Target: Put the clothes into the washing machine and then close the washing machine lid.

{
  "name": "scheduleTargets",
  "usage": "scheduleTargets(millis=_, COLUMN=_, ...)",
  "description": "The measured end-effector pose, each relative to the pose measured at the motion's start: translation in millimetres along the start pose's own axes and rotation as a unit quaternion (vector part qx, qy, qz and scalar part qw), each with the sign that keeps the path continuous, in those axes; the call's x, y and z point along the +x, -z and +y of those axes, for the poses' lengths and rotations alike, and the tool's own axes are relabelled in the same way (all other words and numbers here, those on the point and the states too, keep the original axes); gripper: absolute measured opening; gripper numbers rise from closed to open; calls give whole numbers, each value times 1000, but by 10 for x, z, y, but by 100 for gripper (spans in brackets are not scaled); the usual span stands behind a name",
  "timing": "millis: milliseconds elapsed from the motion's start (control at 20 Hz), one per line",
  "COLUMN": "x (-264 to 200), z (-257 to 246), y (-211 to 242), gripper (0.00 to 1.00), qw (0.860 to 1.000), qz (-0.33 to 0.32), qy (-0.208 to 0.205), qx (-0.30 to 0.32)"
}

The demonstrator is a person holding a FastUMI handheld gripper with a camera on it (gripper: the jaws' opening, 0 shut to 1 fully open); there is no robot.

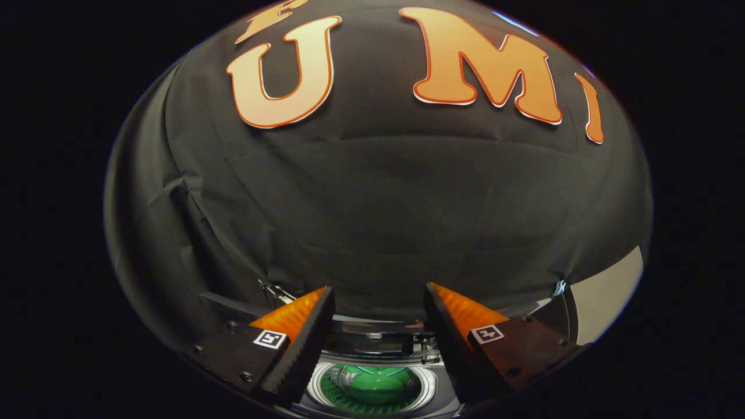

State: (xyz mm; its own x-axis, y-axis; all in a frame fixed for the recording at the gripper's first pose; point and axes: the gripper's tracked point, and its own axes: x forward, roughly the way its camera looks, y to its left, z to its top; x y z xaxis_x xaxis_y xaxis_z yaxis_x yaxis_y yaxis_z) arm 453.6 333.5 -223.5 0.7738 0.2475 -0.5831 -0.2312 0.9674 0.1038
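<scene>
- The hand-held gripper (pixel 378 308) is held up high, with its two fingers spread wide apart. It is released, and nothing sits between the fingers.
- Each finger (pixel 308 343) is shaped like a wedge that gets thin at the tip. The inner side of each one has small ridges like little teeth.
- A small square tag (pixel 270 338) with a black and white pattern sits on the block behind one finger, and a second tag sits on the block behind the other.
- The washing machine (pixel 372 372) is below, seen in the gap between the two fingers. Its top is pale and smooth, with a round rim around the hole.
- The lid (pixel 375 340) is up. It stands at the far edge of the machine's top and looks dark and shiny, like glass.
- Inside the round hole lies a green cloth (pixel 378 384). It looks soft and lumpy, and it rests down in the tub. The tub wall around it is full of tiny holes and glows green.
- Nothing blocks the open hole from above.
- Beyond the fingers hangs the booth's black cloth wall (pixel 372 203). It is soft, with folds and creases in it.
- A flat pale panel (pixel 605 291) shows beside the cloth, past one finger. I cannot tell what it is.
</scene>
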Motion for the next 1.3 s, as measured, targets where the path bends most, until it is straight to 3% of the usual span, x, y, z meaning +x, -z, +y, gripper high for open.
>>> scheduleTargets(millis=400, x=-227, z=19, y=125, gripper=100, qw=1000, qz=-31, qy=2, qx=-5)
scheduleTargets(millis=850, x=-667, z=60, y=538, gripper=100, qw=999, qz=-53, qy=13, qx=-2)
scheduleTargets(millis=1000, x=-701, z=82, y=845, gripper=99, qw=999, qz=-31, qy=14, qx=-6)
scheduleTargets(millis=1300, x=-784, z=74, y=1031, gripper=98, qw=999, qz=-52, qy=13, qx=2)
